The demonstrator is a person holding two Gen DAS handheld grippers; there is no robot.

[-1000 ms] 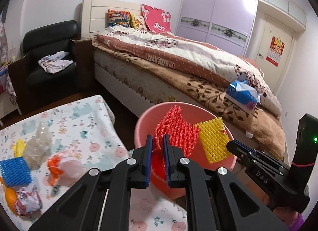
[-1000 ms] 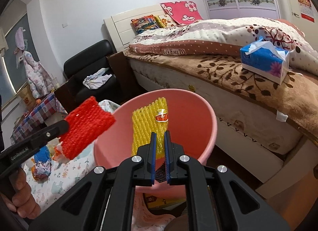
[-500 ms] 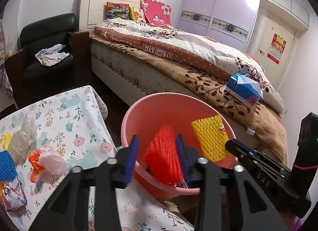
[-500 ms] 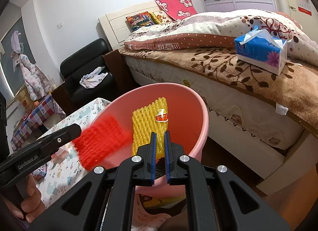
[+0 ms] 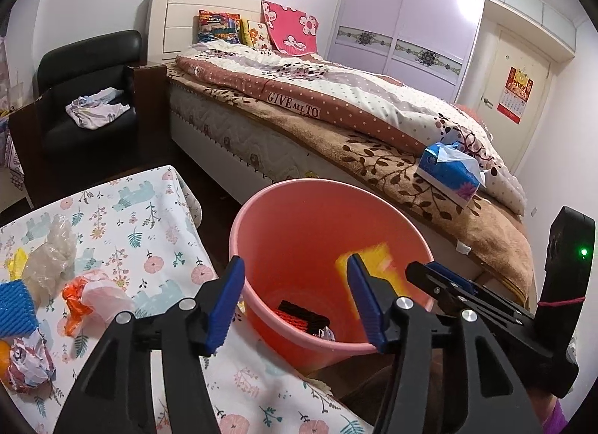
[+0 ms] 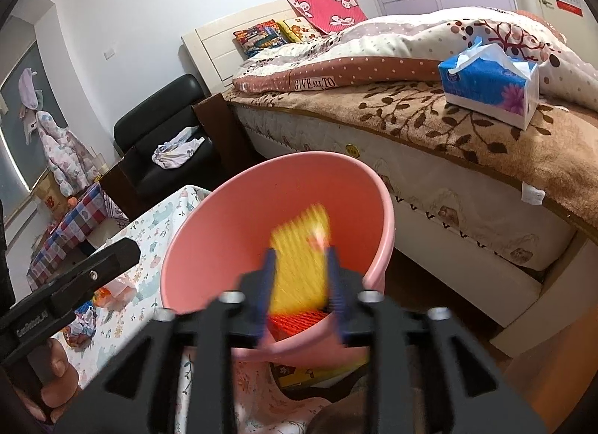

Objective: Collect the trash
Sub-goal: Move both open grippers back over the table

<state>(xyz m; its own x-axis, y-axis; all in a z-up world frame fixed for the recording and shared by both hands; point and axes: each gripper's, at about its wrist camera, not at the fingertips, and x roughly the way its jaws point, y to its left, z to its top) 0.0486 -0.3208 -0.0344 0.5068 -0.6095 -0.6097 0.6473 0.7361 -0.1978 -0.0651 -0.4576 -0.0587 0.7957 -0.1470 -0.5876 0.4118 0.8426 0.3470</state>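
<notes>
Pink bucket (image 5: 299, 210), upright beside the floral-cloth table (image 5: 149, 217), in front of the bed (image 5: 336, 116). Left gripper (image 5: 295, 295): jaws have just been opening and now stand wide apart over the near rim, nothing between them. Red foam net (image 5: 299, 316): lying at the bucket's bottom, about 6 o'clock inside it. Yellow foam net (image 6: 299, 269): blurred, inside the bucket between the parted jaws of the right gripper (image 6: 301, 290), which have just been opening; the pads look clear of it. Left wrist view only: table litter at 9 o'clock, namely a blue foam net (image 5: 15, 307), a clear plastic bag (image 5: 48, 258), an orange-and-white wrapper (image 5: 93, 295) and a crumpled wrapper (image 5: 28, 363). Right wrist view only: a hand (image 6: 56, 374) at 8 o'clock holding the left tool's handle, and a yellow packet (image 6: 317, 370) under the bucket. Both views: blue tissue box (image 6: 489, 83) on the bed, black armchair (image 5: 86, 90) at 10 o'clock.
</notes>
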